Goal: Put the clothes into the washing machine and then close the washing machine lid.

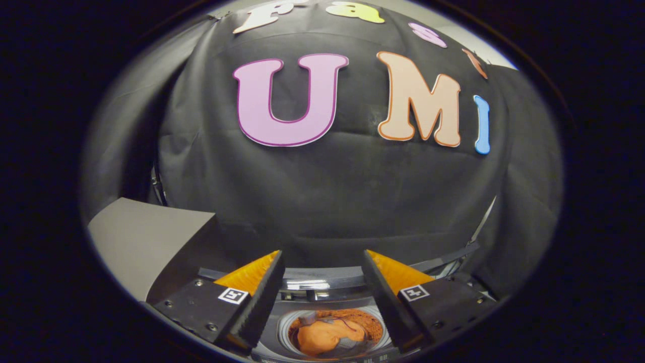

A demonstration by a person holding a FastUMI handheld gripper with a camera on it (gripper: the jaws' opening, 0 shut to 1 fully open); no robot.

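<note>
The gripper (322, 262) hung with its jaws wide apart and nothing between them, raised above the washing machine (332, 285). Down below the fingers, the round drum (287, 327) stood open, and an orange garment (322, 337) lay bunched inside it, crumpled soft against something brownish and a bit of grey. So the clothes looked to be in already, as far as I could tell. The lid I could not make out clearly; a dark curved edge ran just past the fingertips, and closing it seemed to be what remained. To the left stood a grey panel (146, 237).
</note>
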